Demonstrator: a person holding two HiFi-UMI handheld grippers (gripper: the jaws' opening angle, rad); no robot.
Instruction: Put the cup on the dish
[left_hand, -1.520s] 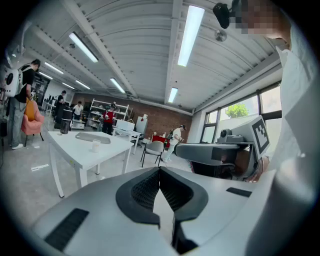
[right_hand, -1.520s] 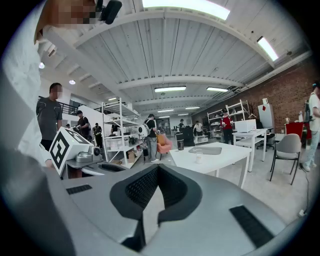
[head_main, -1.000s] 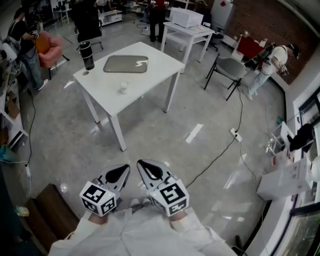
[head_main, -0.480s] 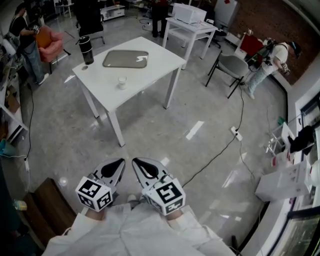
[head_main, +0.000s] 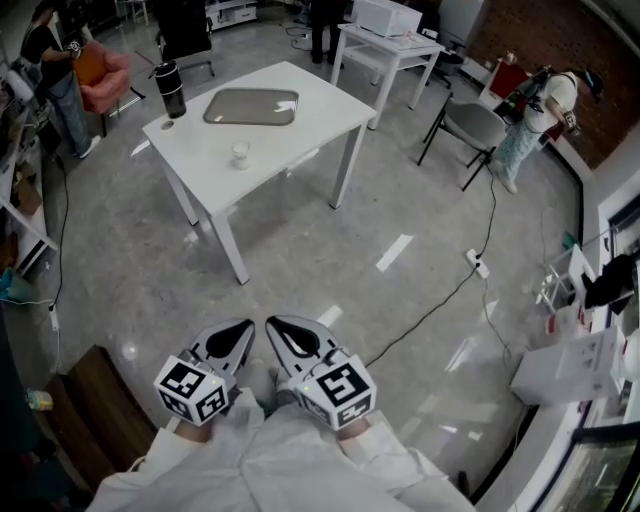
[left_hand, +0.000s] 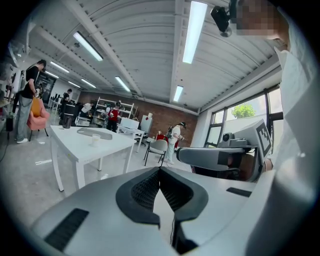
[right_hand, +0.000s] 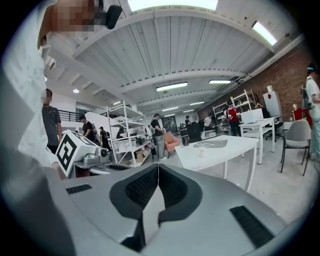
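While looking steeply down from the head view, can see the left tool and the right tool low at bottom centre, side by side, tips pointing up the frame over the grey floor. Can read both states from the tools' own views: left pressed together, ribbed pads meeting in a single seam, nothing pinched; right likewise pressed together, holding nothing.

Can place the cup in the upper left of the frame, upright on the white surface, well apart from both tools. Can place the dish, a flat grey rectangle, on the same surface further up the frame; cup near it but apart, on bare white top and not on the dish. Probably clear or pale, that cup; too small to tell more.

Also on the surface, toward its upper-left corner: a dark tumbler, upright. Beyond, at top centre: a second surface carrying a white box. Right of that, a grey chair and a person standing near a brick wall. Across the floor, right of centre: a black cable running to a power strip.
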